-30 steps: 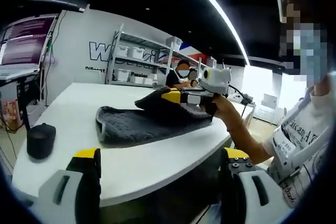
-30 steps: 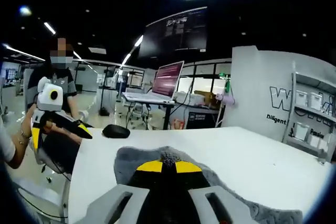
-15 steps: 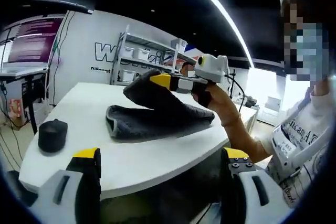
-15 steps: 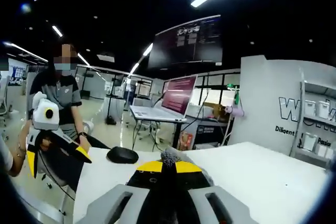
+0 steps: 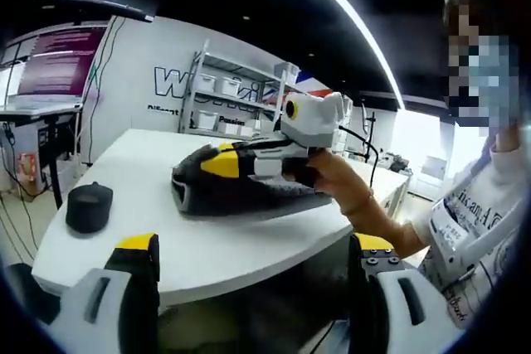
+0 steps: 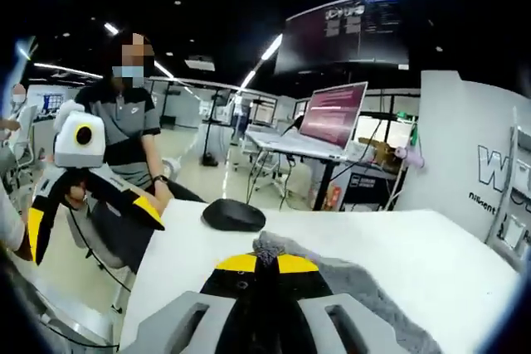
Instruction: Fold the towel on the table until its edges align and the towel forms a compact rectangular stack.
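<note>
A: What do you see on your table point(image 5: 249, 246)?

B: Your big white table fills the middle of the left gripper view. The towel point(image 5: 249, 192) lies on it, in the middle of the frame. It is dark grey and fluffy, folded over on itself into a thick lump, with a rounded fold on its left side.

A: What are your grippers doing?

B: Your right gripper point(image 5: 217, 163) lies low over the towel there. In the right gripper view its yellow-tipped jaws are squeezed together on a bit of grey towel point(image 6: 332, 275) at the bottom middle. Your left gripper point(image 5: 253, 263) sits at the bottom of its own view, jaws spread wide with nothing between them, near the table's edge.

A: What else is around you?

B: A white wall with dark letters and a shelf point(image 5: 224, 101) of white boxes stand behind the table, upper middle. A laptop point(image 6: 319, 122) sits on a desk, right of middle. A small black mouse point(image 5: 89, 207) rests on the table's left part.
</note>
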Demonstrator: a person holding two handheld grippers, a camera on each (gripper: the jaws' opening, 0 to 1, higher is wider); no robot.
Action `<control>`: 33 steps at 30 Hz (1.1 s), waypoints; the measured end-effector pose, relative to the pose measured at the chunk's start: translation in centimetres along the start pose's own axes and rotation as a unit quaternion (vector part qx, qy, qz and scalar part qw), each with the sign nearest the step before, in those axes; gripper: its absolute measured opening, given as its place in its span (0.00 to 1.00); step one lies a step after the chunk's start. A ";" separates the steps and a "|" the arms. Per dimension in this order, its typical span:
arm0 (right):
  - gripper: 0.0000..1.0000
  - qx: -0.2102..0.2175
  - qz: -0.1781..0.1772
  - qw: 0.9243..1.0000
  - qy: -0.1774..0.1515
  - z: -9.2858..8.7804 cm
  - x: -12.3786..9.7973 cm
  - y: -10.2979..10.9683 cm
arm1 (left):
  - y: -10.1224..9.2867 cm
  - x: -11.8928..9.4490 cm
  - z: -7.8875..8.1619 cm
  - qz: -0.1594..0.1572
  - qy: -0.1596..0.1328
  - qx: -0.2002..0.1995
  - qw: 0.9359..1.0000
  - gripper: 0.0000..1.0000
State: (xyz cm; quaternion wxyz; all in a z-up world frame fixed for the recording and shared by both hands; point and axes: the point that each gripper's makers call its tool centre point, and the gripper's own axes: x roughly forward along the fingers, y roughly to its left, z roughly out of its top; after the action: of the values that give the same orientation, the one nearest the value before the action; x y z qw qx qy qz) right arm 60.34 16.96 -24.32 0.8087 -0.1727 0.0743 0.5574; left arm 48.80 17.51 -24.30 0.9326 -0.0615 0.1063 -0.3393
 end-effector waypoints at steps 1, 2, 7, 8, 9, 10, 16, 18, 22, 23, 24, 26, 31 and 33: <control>0.06 0.003 0.002 1.000 0.003 -0.4 0.3 0.2 | 0.1 0.0 -0.1 0.000 0.000 -0.001 1.000 0.99; 0.06 0.005 0.004 1.000 0.005 -0.7 0.4 0.4 | 0.1 0.0 -0.1 0.001 0.001 -0.002 1.000 0.99; 0.17 0.019 0.015 1.000 0.016 -1.5 0.5 1.0 | 0.3 0.1 -0.4 0.000 0.003 -0.005 1.000 0.99; 0.20 0.018 0.019 0.999 0.018 -1.6 0.4 1.2 | 0.2 0.1 -0.4 0.000 0.004 -0.005 1.000 0.99; 0.23 0.018 0.019 0.999 0.019 -1.6 0.3 1.2 | 0.2 0.1 -0.4 0.000 0.004 -0.005 1.000 0.99; 0.25 0.017 0.020 0.999 0.019 -1.6 0.0 1.3 | 0.2 0.2 -0.4 0.000 0.004 -0.005 1.000 0.99; 0.46 0.049 0.009 0.999 0.010 -1.2 -1.9 0.7 | -0.1 0.4 -0.6 -0.001 0.005 -0.005 1.000 0.99; 0.53 0.057 -0.002 0.998 0.009 -1.0 -2.5 -0.2 | -0.2 0.6 -0.6 -0.003 0.005 -0.005 1.000 0.99; 0.62 0.086 -0.012 0.996 0.015 -1.6 -4.5 -1.0 | -0.3 0.7 -0.6 -0.004 0.005 -0.004 1.000 0.99; 0.65 0.095 -0.013 0.995 0.018 -1.5 -4.8 -1.6 | -0.3 0.8 -0.5 -0.004 0.005 -0.004 1.000 0.99; 0.66 0.102 -0.014 0.995 0.020 -1.7 -5.2 -1.9 | -0.4 0.8 -0.5 -0.004 0.005 -0.004 1.000 0.99; 0.71 0.112 -0.019 0.993 0.021 -2.1 -6.2 -2.1 | -0.6 1.0 -0.5 -0.006 0.004 -0.004 1.000 0.99; 0.82 0.128 -0.034 0.991 0.019 -3.0 -8.7 -3.0 | -1.2 1.3 -0.4 -0.011 0.005 0.000 1.000 0.99; 0.87 0.127 -0.050 0.990 0.025 -3.8 -10.2 -3.6 | -1.4 1.3 -0.4 -0.012 0.005 0.001 1.000 0.99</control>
State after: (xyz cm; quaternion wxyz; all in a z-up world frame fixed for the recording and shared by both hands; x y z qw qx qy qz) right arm 60.21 5.52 -23.91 0.8488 -0.0857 0.1559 0.4979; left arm 48.86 15.60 -24.59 0.9279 -0.0597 0.1100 -0.3511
